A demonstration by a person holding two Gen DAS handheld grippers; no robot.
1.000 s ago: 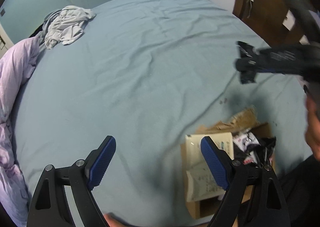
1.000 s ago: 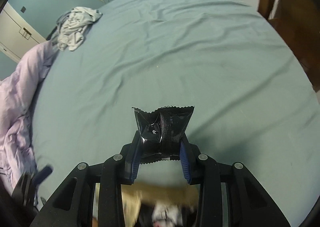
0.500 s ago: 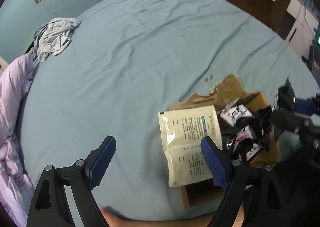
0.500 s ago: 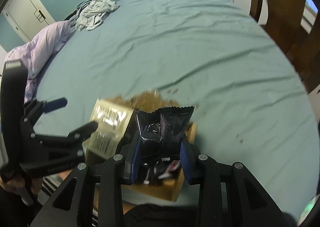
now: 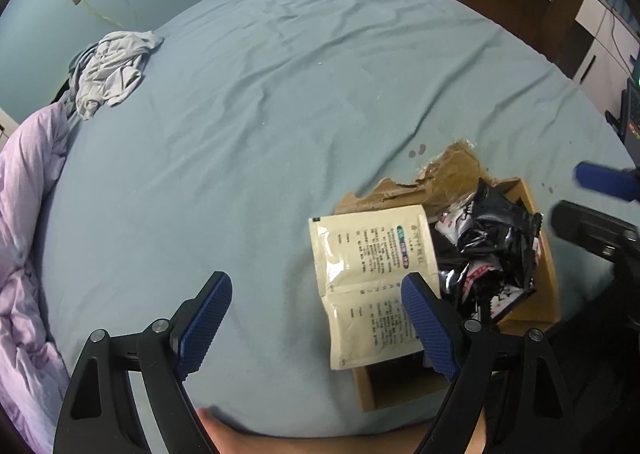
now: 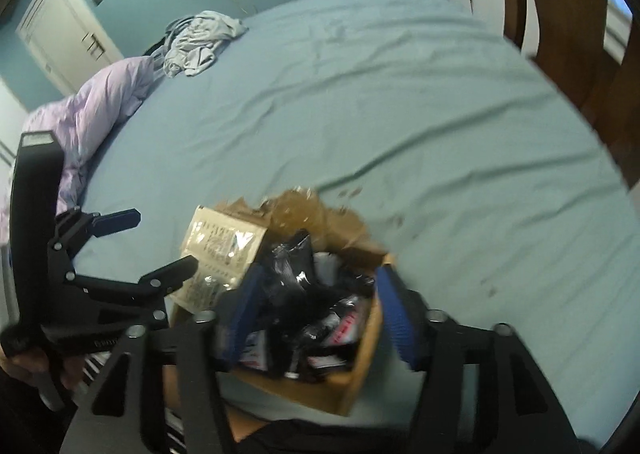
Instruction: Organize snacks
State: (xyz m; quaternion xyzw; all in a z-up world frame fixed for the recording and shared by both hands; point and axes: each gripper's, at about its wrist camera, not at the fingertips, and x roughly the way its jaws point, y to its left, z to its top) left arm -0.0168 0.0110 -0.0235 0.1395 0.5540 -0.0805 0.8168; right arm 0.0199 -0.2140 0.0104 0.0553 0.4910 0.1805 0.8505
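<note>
Right tool (image 6: pixel 316 310), jaws just spreading, hangs over a cardboard box (image 6: pixel 360 366) on the bed (image 6: pixel 380 94); black snack packets (image 6: pixel 304 286) lie loose inside beneath it. Left tool (image 5: pixel 316 318) is spread wide, empty, a cream sachet (image 5: pixel 368 266) under its right finger.

Black tongs with blue pads

Both the left tongs (image 5: pixel 316 318) and right tongs (image 6: pixel 316 306) have matte black, triangular cut-out arms joined by silver screws; their fingers (image 5: pixel 206 320) carry ribbed blue pads. The left tongs' black pistol-style handle bears faint lettering.
</note>
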